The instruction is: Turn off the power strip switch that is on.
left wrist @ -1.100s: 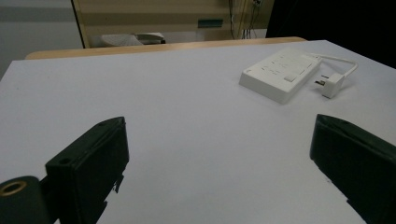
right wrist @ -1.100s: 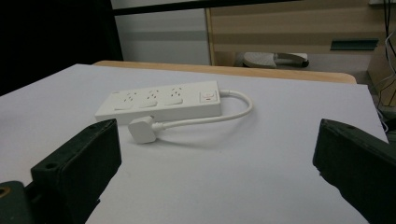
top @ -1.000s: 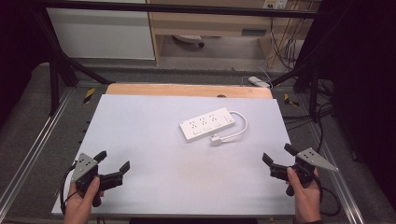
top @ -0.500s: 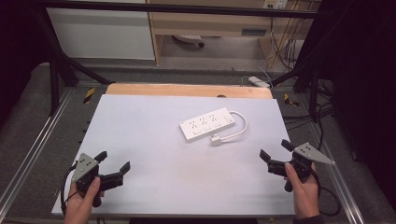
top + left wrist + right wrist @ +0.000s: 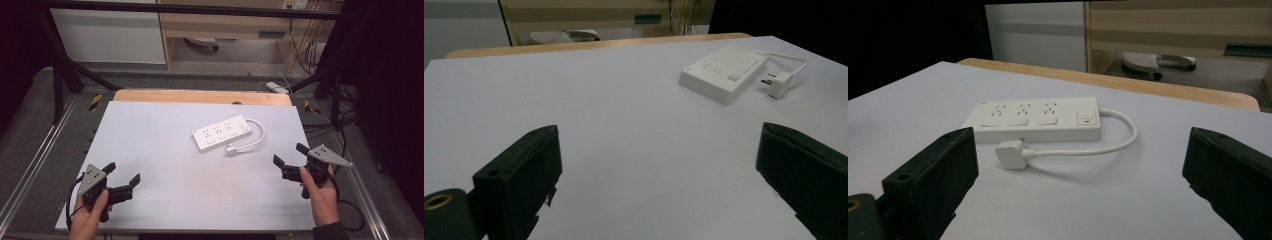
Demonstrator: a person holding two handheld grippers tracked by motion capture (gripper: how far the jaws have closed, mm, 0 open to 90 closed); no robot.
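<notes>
White power strip [image 5: 222, 133] flat on the pale table [image 5: 150, 130], right of centre and toward the far edge, sockets up. Short cable [image 5: 257, 137] looping round the switch end, back to the plug [image 5: 231, 150] lying loose just beside the strip's near edge, plugged into nothing.

Right gripper [image 5: 290, 154], held in the person's right hand [image 5: 320, 197]: lifted off the near right corner and carried forward over the last second, closer now to the plug yet clearly apart from it. Jaws spread wide, nothing between them. From the right gripper view, plug and strip framed squarely between the two black jaws — lined up, by the look of it, for an approach on the plug or the cable.

Left gripper [image 5: 122, 172]: no change, parked low at the near left corner, jaws likewise released and empty, pointing across bare table toward the strip, well apart from it.

Strip, cable and plug all exactly where they lay a second ago — untouched. Judged from this, merely the opening reach of the work, with the right side leading. Ahead: a further advance, a drop to table height, and a careful close on a small plug lying flat, likely to skid if nudged.
</notes>
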